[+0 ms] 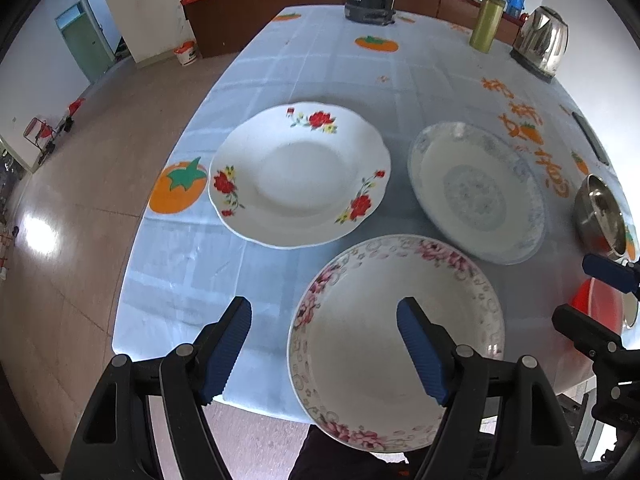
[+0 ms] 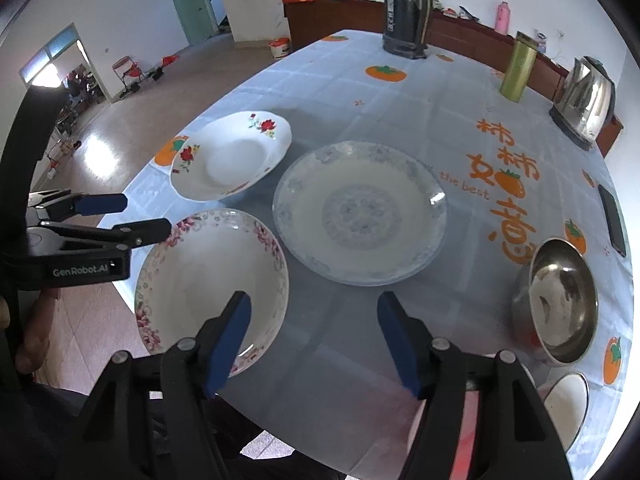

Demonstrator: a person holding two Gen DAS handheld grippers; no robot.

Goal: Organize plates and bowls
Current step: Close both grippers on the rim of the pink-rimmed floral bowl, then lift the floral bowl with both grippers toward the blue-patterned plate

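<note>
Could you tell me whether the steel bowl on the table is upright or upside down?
Upright: the steel bowl rests on its base with the opening upward, its shiny inside visible and apparently empty.

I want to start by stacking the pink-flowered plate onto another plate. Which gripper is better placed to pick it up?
Left, probably. The open left gripper has its jaws either side of the pink-flowered plate's near-left rim. The right gripper, also open, points between that plate and the steel bowl, over bare cloth.

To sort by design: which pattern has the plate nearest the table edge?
Pink flowers and grey rings around the rim of the plate; clearest in the left wrist view.
</note>
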